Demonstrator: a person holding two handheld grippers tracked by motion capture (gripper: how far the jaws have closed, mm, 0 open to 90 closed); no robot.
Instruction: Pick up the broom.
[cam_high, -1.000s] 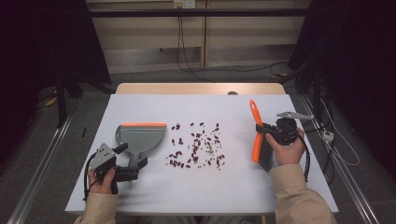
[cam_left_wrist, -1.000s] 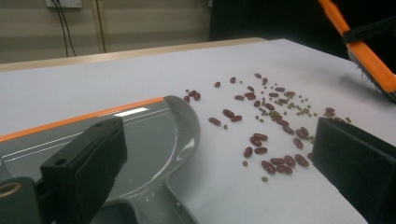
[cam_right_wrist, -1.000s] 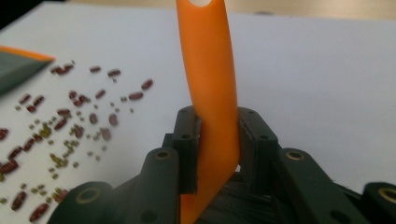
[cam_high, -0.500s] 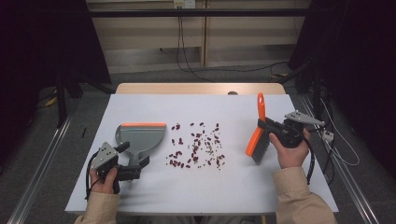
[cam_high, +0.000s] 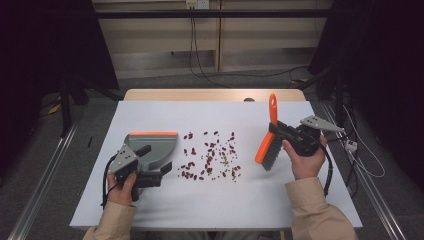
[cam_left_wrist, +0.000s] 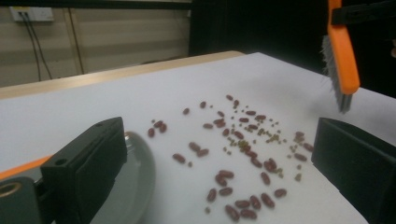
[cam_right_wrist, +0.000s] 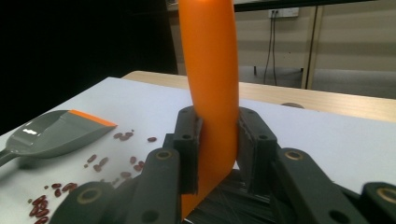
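Dustpan of grey plastic with an orange lip (cam_high: 150, 150) lies flat under the left gripper (cam_high: 137, 162), whose jaws stand released above its handle end. Just right of those tongs, scattered red-brown beans (cam_high: 210, 156) dot the white table (cam_high: 300, 200). Farther right, the right gripper (cam_high: 280, 131) is clenched on the handle of an orange hand brush with grey bristles (cam_high: 267, 145), held clear of the table. Next step, likely: lower the bristles beyond the beans, sweep leftward, keep the pan's lip pressed down.
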